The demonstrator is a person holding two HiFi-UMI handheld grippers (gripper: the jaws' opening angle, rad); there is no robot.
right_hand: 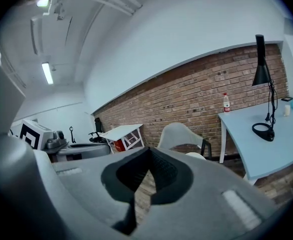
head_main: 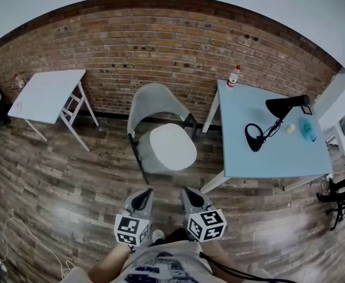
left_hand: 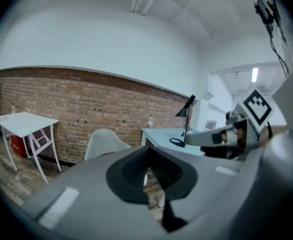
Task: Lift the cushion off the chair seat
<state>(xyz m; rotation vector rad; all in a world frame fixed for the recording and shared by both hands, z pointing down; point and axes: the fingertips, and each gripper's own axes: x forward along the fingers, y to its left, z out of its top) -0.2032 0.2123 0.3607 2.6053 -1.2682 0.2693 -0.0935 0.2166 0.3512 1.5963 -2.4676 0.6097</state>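
Observation:
A white cushion (head_main: 172, 147) lies on the seat of a grey shell chair (head_main: 153, 103) that stands against the brick wall. My left gripper (head_main: 142, 200) and right gripper (head_main: 191, 195) are held side by side over the wood floor, just short of the chair's front edge and apart from the cushion. Both are shut with nothing between the jaws. In the left gripper view the chair (left_hand: 103, 141) rises behind the closed jaws. In the right gripper view the chair (right_hand: 180, 134) and a sliver of cushion (right_hand: 196, 155) show above the closed jaws.
A light blue table (head_main: 266, 155) stands right of the chair and carries a black desk lamp (head_main: 285, 106), a black looped cable (head_main: 254, 138) and a bottle (head_main: 234, 76). A white tilted table (head_main: 46, 94) stands at the left. Cables lie on the floor (head_main: 13, 229).

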